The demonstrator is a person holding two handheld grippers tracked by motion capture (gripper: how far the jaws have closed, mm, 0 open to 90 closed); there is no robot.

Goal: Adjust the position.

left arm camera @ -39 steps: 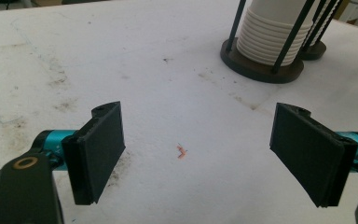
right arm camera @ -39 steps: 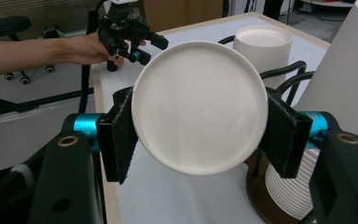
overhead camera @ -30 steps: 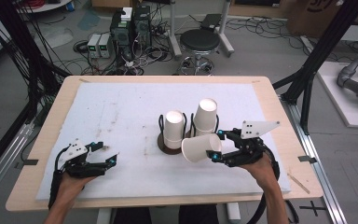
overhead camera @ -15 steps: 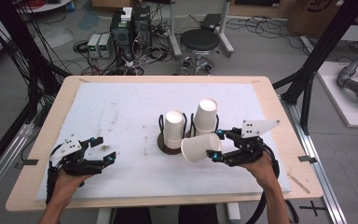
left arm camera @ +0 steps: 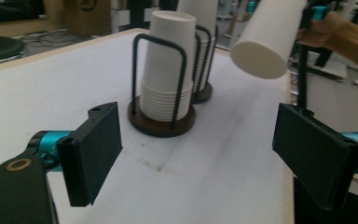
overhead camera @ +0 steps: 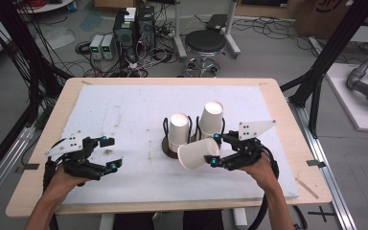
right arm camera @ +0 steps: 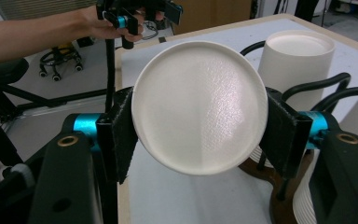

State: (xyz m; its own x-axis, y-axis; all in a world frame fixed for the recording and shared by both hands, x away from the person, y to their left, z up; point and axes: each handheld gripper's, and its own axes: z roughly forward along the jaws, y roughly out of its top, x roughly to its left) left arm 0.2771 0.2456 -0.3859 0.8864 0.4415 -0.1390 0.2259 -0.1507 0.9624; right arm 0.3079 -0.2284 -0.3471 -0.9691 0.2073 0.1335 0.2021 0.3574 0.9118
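Two upside-down stacks of white paper cups stand mid-table in black wire holders, the left stack (overhead camera: pixel 178 129) (left arm camera: pixel 165 70) and the right stack (overhead camera: pixel 211 117) (right arm camera: pixel 298 60). My right gripper (overhead camera: pixel 214 151) (right arm camera: pixel 199 126) is shut on a single paper cup (overhead camera: pixel 194 153) (right arm camera: pixel 199 107) (left arm camera: pixel 265 37). The cup lies on its side in the air just in front of the stacks, bottom pointing left. My left gripper (overhead camera: pixel 111 153) (left arm camera: pixel 214 154) hovers over the mat's left part. Its jaws have just been opening and nothing is between them.
A white mat (overhead camera: pixel 124 110) covers most of the wooden table (overhead camera: pixel 38 201). Beyond the far edge are a black stool (overhead camera: pixel 206 40) and electronics boxes (overhead camera: pixel 129 24) on the floor. Black frame posts stand at both sides.
The left gripper has risen off the mat and its jaws stand a little wider. The right gripper and its cup have stayed put.
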